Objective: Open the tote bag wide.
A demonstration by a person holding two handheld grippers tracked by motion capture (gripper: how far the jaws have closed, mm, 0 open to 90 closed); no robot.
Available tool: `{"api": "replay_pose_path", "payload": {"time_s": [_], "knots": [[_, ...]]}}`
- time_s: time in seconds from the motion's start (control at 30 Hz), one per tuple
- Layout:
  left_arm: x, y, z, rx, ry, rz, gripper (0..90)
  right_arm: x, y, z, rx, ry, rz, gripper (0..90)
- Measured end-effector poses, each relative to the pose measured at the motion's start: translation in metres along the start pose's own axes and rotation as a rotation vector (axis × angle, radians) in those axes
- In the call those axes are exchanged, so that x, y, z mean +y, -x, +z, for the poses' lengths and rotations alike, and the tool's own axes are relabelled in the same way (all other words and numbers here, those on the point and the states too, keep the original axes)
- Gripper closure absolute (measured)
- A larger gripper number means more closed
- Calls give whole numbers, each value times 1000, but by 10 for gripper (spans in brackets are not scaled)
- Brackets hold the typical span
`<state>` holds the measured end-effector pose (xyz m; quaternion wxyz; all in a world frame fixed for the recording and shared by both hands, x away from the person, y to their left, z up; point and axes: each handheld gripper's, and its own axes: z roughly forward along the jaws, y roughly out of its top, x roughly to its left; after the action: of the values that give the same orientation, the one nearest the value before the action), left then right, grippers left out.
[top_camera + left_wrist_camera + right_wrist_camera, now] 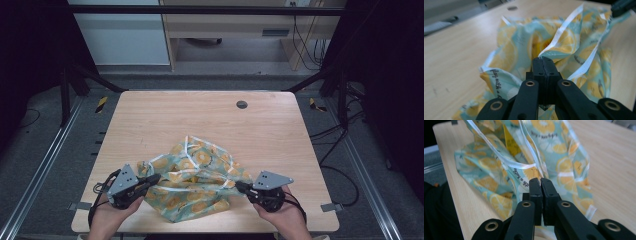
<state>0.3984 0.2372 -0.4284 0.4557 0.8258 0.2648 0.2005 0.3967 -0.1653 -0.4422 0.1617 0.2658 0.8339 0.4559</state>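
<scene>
A crumpled cloth [197, 177] printed with yellow lemon slices on pale teal, edged with a white band, lies near the front of the wooden table [200, 115]. My left gripper [154, 179] pinches the cloth's left edge; in the left gripper view its jaws are shut on a white-edged fold of the cloth [564, 40], at the gripper [542, 58]. My right gripper [239, 186] pinches the cloth's right edge. In the right gripper view the gripper [540, 180] is shut on the cloth [529, 157] just below its white hem.
A small round grey grommet [242, 104] sits in the table near the far edge. Black frame posts stand at both sides, and cables lie on the floor at the right. The far half of the tabletop is bare wood.
</scene>
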Motion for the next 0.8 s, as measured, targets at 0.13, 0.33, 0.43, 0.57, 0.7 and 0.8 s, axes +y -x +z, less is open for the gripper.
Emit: {"api": "replay_pose_path", "payload": {"time_s": [0.13,0.33,0.43,0.57,0.7,0.8], "knots": [[-6,2,13,-10,-78,33,900,-5,1,8,5,-44,1,877],[-12,1,24,-20,-145,73,894,-11,2,15,22,-94,5,828],[-15,-1,26,-25,-168,88,884,-15,1,19,26,-121,5,716],[-17,-1,29,-15,-191,92,885,-13,0,19,26,-105,-7,582],[-15,-1,30,-16,-185,89,884,-4,-1,20,12,-69,-8,477],[-16,-1,30,-16,-183,89,883,1,1,23,3,-55,0,420]]}}
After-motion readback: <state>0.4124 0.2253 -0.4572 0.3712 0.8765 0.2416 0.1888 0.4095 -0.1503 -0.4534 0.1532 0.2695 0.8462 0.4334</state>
